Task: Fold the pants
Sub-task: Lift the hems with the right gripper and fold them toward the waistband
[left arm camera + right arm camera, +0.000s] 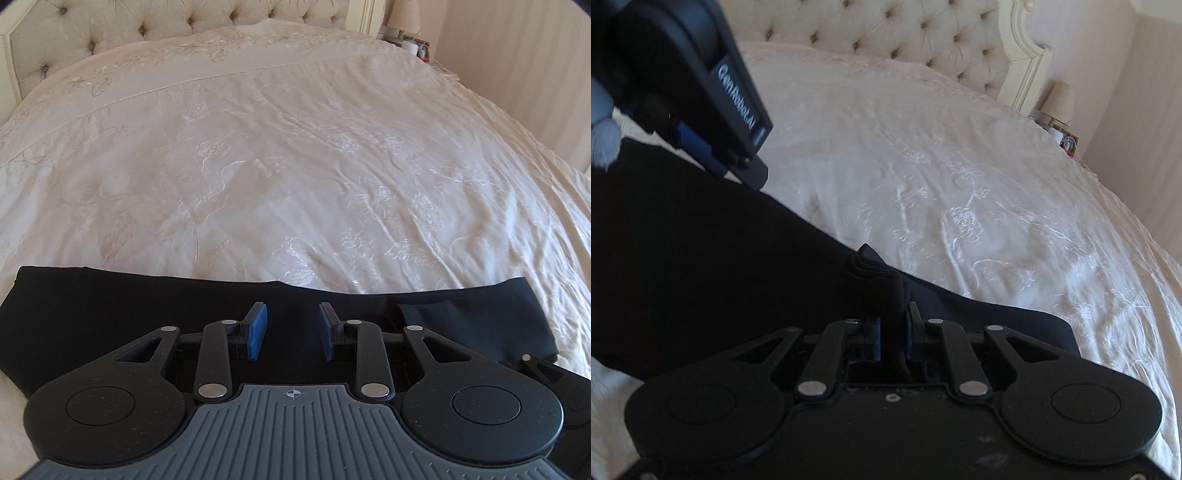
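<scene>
Now right gripper (894, 332) on pants (701, 258)

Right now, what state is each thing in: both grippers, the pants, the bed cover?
left gripper: open, hovering above the pants, holding nothing.
right gripper: shut on a bunched fold of the pants.
pants: black, lying flat along the near edge of the bed, one end pinched up.
bed cover: spread out, lightly wrinkled.
</scene>
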